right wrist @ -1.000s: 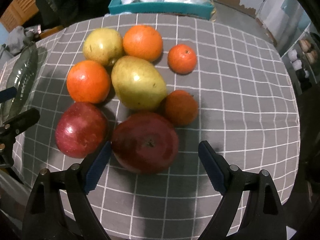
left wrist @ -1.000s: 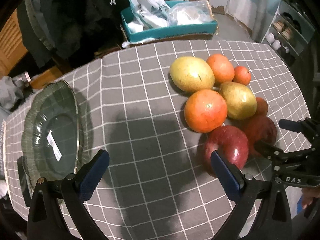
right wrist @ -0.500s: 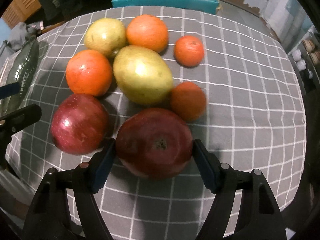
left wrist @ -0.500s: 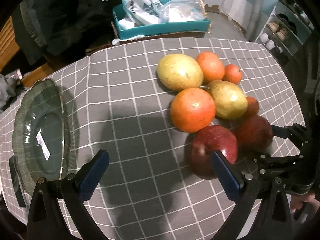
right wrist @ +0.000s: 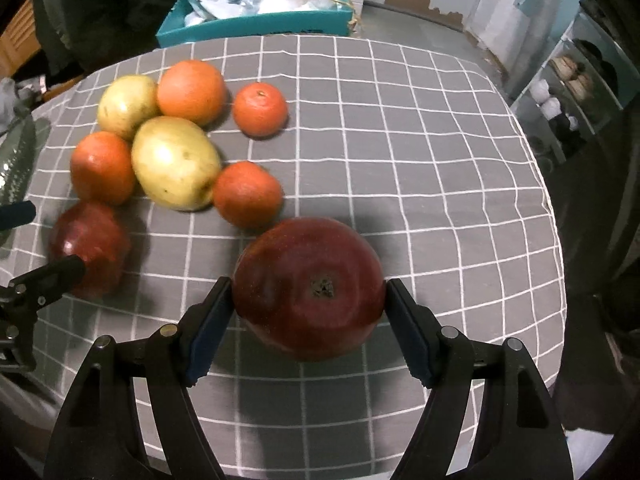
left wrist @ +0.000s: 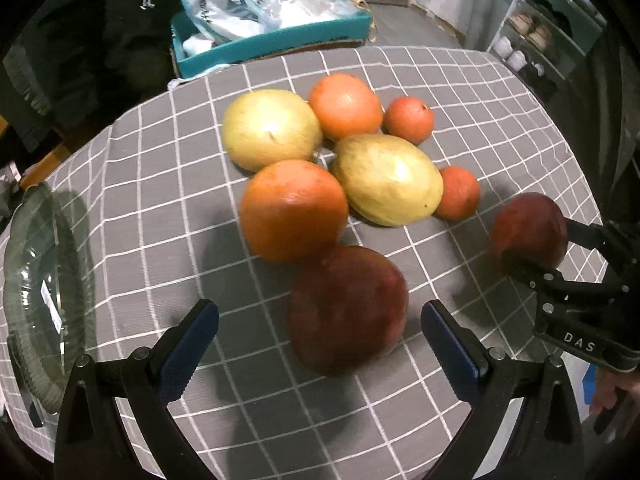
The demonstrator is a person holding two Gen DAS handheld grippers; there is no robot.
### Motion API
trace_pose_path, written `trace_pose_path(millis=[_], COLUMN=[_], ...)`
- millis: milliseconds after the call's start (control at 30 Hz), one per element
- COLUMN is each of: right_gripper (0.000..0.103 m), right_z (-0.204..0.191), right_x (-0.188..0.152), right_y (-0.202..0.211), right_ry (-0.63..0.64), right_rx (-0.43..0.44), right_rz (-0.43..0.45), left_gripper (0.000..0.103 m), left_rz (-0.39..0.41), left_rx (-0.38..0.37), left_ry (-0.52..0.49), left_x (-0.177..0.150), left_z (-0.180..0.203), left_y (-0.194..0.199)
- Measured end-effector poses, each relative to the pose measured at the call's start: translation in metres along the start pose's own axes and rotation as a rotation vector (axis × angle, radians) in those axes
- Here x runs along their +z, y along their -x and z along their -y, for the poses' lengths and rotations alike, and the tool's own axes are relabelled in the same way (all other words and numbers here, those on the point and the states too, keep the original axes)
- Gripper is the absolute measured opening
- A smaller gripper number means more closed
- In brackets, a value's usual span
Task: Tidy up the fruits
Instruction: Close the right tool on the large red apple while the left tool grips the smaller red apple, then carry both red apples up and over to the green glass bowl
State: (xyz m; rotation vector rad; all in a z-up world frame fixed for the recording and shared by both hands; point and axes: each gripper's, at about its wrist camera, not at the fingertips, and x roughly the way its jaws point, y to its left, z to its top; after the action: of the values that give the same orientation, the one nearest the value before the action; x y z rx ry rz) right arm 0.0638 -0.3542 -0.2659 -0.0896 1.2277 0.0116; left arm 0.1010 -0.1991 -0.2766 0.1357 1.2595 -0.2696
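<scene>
While the right tool [right wrist: 308, 316] is clamping a dark red apple [right wrist: 308, 286], now lifted away from the fruit cluster [left wrist: 340, 168], the left tool [left wrist: 320, 340] is hanging wide around the second apple [left wrist: 348, 308]. Open surface [right wrist: 420, 140] is lying at 2 o'clock; the glass plate [left wrist: 36, 280] is waiting at 9 o'clock.

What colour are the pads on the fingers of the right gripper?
Dark blue pads, with black arms; the right wrist view shows them best.
</scene>
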Motion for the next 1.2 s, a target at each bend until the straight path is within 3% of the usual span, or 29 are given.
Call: trace_pose_path(millis=[67, 200, 533, 833, 1200], right_gripper=[0.076, 0.076, 0.076, 0.076, 0.076], right_z=[0.002, 0.003, 0.001, -0.006, -0.016], right_x=[0.0, -0.001, 0.002, 0.005, 0.018], right_y=[-0.001, -0.001, -0.005, 0.0, 0.024], right_ry=[-0.002, 0.008, 0.019, 0.037, 0.056], right_rx=[0.0, -0.005, 0.005, 0.006, 0.004], right_rz=[0.001, 0.003, -0.002, 0.015, 0.094], left_gripper=[0.102, 0.092, 0.074, 0.074, 0.074], left_rz=[-0.008, -0.037, -0.079, -0.067, 0.036], left_rx=[-0.002, -0.014, -0.118, -0.132, -0.109], left_ry=[0.008, 0.031, 0.078, 0.097, 0.106], left_x=[0.002, 0.003, 0.001, -0.001, -0.002], left_z=[0.001, 0.002, 0.002, -0.006, -0.021], left_y=[-0.005, -0.019, -0.04, -0.039, 0.007])
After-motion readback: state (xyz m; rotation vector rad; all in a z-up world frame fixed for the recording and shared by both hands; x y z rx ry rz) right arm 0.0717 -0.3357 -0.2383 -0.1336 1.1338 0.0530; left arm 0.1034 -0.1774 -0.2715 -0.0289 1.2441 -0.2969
